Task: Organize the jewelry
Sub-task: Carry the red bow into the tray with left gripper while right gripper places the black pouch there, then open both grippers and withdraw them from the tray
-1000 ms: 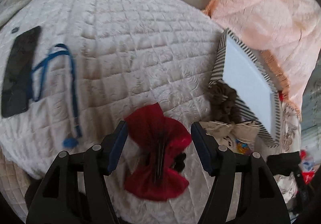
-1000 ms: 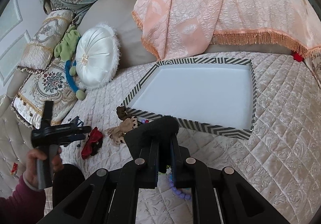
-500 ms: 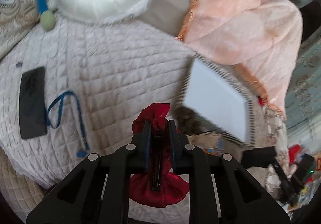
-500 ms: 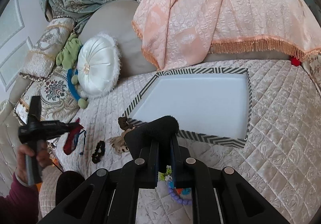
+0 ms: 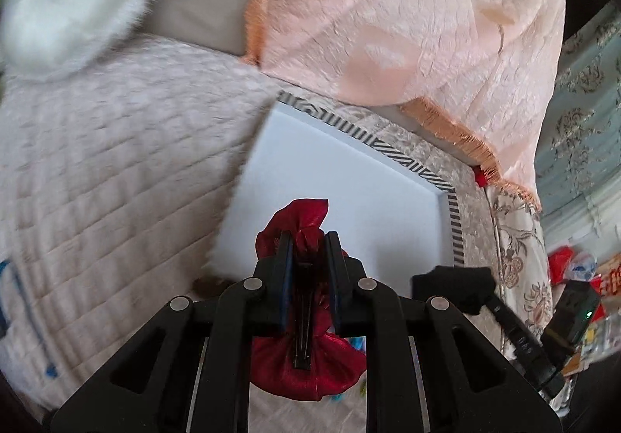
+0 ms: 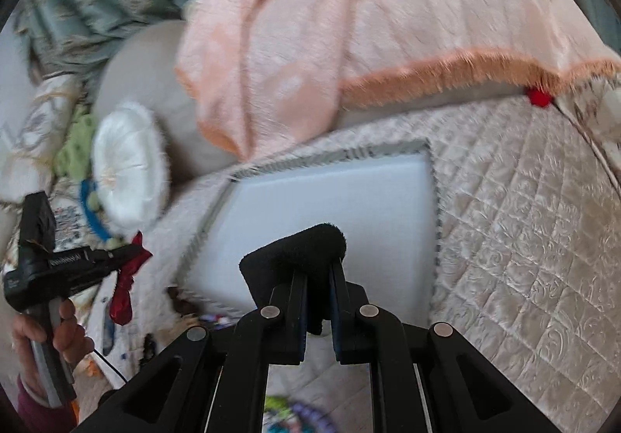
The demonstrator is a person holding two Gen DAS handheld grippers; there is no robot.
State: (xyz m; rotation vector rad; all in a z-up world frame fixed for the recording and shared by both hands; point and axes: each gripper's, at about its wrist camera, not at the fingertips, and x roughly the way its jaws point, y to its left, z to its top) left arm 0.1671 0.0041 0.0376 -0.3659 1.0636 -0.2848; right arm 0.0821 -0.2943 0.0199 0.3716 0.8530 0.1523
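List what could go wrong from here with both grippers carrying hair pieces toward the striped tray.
The left gripper pinches only the red bow at its clip, so the hanging fabric might snag on the striped tray's rim. The right gripper holds a black fuzzy piece near its edge; it may slip. Both head for one tray, so they could collide.

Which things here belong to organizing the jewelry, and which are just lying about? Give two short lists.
Part of the job:
- red bow hair clip, held in the left tool
- black fuzzy accessory, held in the right tool
- striped-rim tray

Just lying about:
- white round cushion
- peach fringed throw
- quilted cover
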